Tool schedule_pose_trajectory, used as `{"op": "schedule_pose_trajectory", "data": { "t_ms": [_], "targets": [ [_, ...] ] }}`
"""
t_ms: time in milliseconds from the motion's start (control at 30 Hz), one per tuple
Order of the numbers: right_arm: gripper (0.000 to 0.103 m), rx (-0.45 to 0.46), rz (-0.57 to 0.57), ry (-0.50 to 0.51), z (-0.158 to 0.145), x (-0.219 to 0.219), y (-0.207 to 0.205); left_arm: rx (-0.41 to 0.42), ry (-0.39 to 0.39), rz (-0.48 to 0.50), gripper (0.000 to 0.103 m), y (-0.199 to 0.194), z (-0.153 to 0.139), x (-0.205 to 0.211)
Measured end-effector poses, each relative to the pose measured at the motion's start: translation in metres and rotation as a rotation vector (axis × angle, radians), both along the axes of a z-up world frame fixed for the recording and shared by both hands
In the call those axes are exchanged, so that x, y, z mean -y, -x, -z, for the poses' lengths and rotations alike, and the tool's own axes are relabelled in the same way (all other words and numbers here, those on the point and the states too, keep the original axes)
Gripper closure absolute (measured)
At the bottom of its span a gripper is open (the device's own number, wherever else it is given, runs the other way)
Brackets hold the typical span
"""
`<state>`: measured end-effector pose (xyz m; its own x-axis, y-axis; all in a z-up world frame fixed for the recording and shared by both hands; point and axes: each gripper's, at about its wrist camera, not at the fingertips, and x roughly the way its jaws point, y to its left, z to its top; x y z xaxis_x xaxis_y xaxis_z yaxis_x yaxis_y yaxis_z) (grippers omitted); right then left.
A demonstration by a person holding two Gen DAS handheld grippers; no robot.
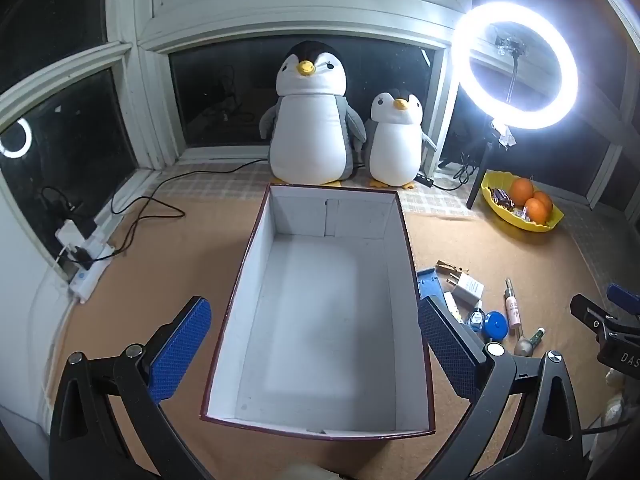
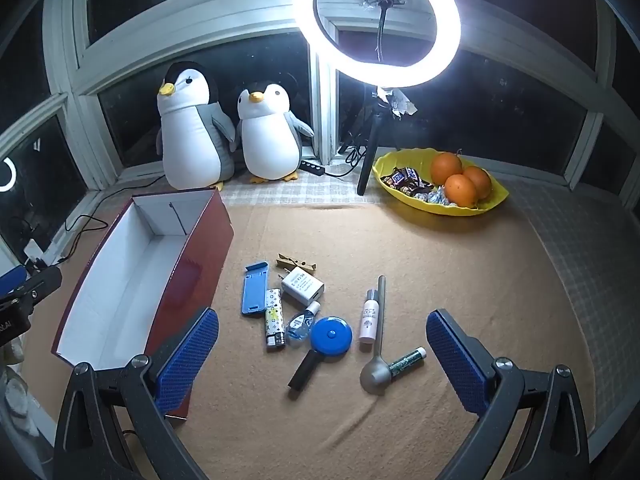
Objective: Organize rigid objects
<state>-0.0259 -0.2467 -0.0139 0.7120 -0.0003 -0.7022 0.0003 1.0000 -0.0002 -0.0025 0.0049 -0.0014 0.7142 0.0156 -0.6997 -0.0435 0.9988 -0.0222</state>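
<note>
My left gripper (image 1: 316,352) hangs with its blue pads spread wide and holding nothing, straddling the near end of the open red box (image 1: 402,216), whose white inside is bare. My right gripper (image 2: 324,364) is equally wide and unloaded above the small items on the tan mat (image 2: 460,264): blue round case (image 2: 331,335), lighter (image 2: 274,317), white charger (image 2: 303,285), spoon (image 2: 376,372), clothespin (image 2: 295,263). All lie just right of the box.

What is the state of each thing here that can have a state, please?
Box: open, no lid, nothing inside.
Ring light: switched on.
Left tool: open, holding nothing.
Right tool: open, holding nothing.
Yellow bowl: filled with oranges and sweets.
Clothespin: closed, lying flat.
Lighter: lying flat, unlit.
Spoon: lying flat, bowl end nearest the camera.
</note>
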Motion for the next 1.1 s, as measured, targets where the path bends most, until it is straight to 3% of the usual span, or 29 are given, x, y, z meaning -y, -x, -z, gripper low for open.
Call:
{"op": "schedule_pose_trajectory", "data": {
  "t_ms": [1100],
  "targets": [
    [0.000,0.004,-0.009,0.007,-0.0009,-0.0006,0.0008,0.004,0.006,-0.002,0.000,0.0005,-0.0035,-0.0008]
  ]
}}
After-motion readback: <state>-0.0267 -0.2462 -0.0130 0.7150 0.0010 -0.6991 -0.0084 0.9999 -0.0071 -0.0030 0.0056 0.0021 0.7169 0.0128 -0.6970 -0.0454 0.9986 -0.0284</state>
